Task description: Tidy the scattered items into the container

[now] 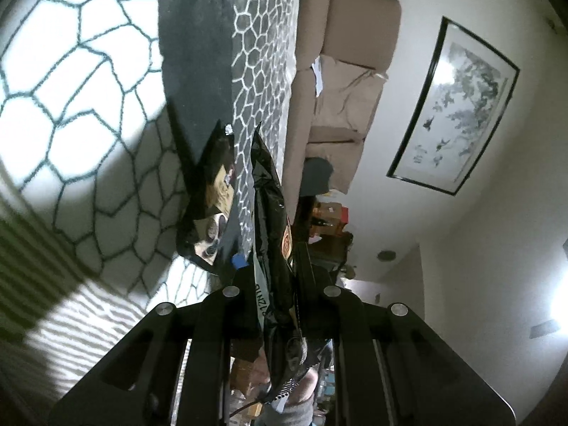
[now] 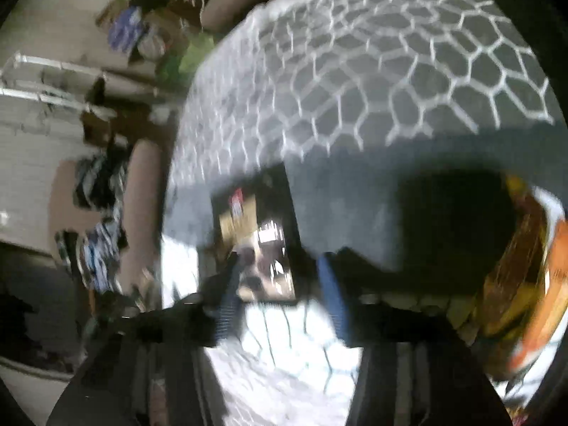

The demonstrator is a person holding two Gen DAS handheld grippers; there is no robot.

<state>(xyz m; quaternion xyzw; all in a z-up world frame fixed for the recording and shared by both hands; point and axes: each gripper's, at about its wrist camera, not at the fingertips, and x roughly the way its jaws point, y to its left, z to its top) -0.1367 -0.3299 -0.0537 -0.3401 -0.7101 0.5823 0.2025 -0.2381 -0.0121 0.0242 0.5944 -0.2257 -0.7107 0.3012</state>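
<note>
My left gripper (image 1: 273, 269) is shut on a black snack bag (image 1: 273, 220), held edge-on and lifted above the rug. A second black and gold snack bag (image 1: 213, 191) lies on the rug just left of it. In the blurred right wrist view the same black and gold bag (image 2: 255, 227) lies flat just ahead of my right gripper (image 2: 280, 284), which is open with its blue fingertips (image 2: 328, 284) on either side of the bag's near end. A yellow and orange packet (image 2: 525, 277) sits at the right edge. No container shows clearly.
A grey rug with a white honeycomb pattern (image 2: 390, 71) covers the floor, with bright sunlit patches (image 1: 71, 81). A beige sofa (image 1: 351, 88) and a framed picture (image 1: 458, 106) stand behind. Clutter and boxes (image 2: 142, 32) line the far wall.
</note>
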